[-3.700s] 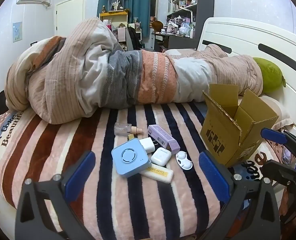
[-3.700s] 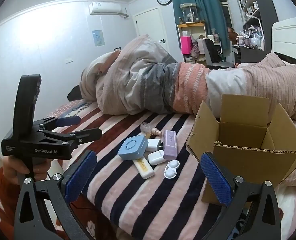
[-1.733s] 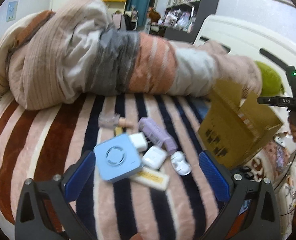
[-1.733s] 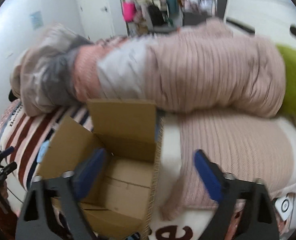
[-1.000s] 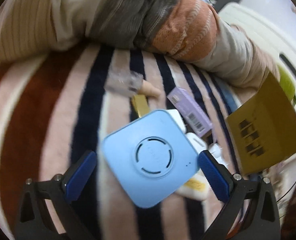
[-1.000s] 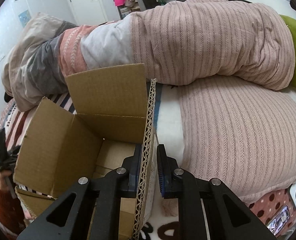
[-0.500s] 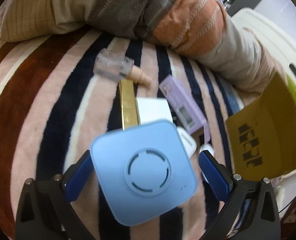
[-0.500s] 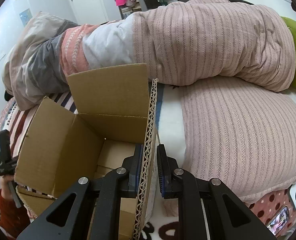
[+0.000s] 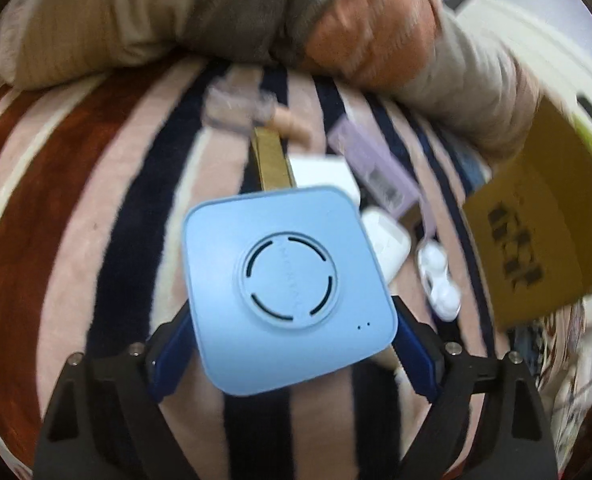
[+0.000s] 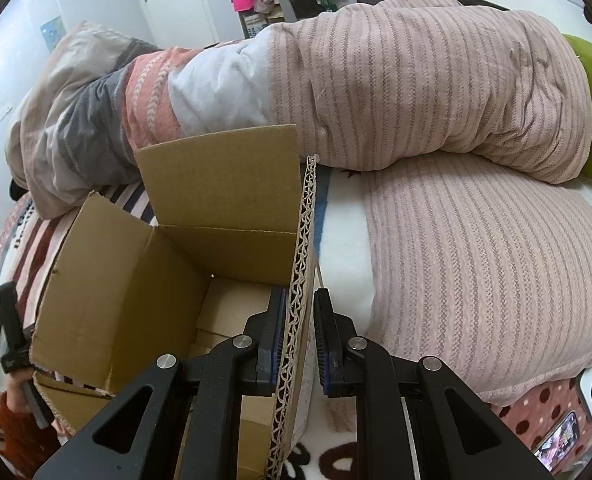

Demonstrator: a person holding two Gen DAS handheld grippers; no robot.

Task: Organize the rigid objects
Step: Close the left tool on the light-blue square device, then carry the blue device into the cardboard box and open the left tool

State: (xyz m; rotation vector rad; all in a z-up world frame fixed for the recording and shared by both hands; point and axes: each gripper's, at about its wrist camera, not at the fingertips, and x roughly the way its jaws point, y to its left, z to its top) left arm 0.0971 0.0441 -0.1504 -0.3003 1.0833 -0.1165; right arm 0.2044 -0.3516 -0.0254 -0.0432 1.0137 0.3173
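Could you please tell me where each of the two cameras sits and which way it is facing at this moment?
Left wrist: sits on the left gripper, angled down at the striped bed; its jaws are closing around the blue square device.
Right wrist: sits on the right gripper, angled down at the cardboard box, its jaws clamped on a box flap; a red sleeve shows at lower left.
Shared: the box and the rolled duvet.

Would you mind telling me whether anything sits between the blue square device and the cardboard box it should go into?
Nothing blocks it. The left gripper is closing on the blue device; the white cases lie low on the blanket. The right gripper pinches the box flap, top open.
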